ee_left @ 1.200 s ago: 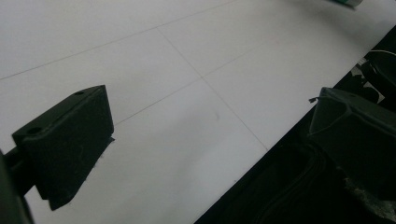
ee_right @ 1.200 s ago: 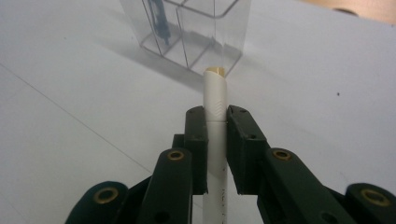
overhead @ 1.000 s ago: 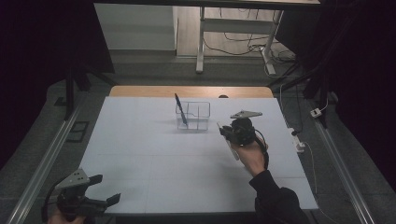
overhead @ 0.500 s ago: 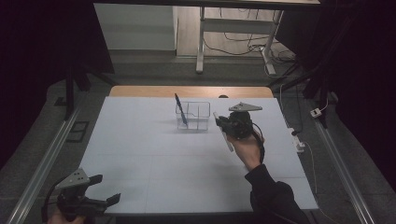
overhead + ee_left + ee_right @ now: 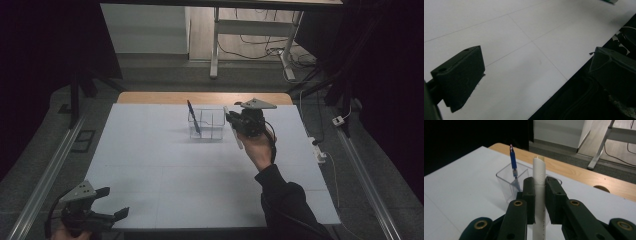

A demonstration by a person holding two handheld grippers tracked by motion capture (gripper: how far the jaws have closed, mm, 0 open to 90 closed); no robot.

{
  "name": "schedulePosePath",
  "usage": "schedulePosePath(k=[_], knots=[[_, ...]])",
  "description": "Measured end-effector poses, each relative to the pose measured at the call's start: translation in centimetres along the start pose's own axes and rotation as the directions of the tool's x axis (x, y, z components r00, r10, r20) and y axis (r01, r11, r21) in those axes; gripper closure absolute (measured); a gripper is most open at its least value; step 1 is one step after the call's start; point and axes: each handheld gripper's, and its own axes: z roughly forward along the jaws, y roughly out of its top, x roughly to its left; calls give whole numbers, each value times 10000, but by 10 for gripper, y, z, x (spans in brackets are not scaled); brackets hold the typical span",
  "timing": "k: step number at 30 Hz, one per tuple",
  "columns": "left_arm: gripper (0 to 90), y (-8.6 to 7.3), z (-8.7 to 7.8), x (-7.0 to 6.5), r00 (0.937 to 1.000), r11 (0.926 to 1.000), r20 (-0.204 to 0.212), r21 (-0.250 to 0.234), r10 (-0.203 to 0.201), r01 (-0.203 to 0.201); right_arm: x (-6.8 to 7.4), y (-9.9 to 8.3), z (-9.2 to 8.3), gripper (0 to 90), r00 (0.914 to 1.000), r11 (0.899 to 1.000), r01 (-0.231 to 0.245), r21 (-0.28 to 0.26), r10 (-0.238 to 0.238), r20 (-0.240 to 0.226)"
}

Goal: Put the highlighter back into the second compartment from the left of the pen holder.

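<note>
White marker (image 5: 539,187) nearer clear holder (image 5: 510,178) now

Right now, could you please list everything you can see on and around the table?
white pen: one, white, clamped upright between the right jaws, beside the holder
blue pen: one, blue, leaning inside the holder
clear holder: one, transparent, far middle of the table
table: one, white top with a wooden far edge
white frame: one, on the floor beyond the table
left gripper: one, black, jaws apart, near left corner
right gripper: one, black, raised by the holder
</note>
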Motion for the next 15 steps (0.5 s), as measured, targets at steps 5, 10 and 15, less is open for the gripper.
schedulePosePath(k=[5,10,15], knots=[[1,0,0,0,10000,10000,17,0,17,-17,0,7,9,781,9998,9997,-150,-214,147,-145],[8,0,0,0,10000,10000,25,-12,35,-35,0,10,19,781,9999,9994,-80,-337,75,-140],[8,0,0,0,10000,10000,21,-5,43,-43,-2,16,26,780,9997,9984,-174,-545,165,-168]])
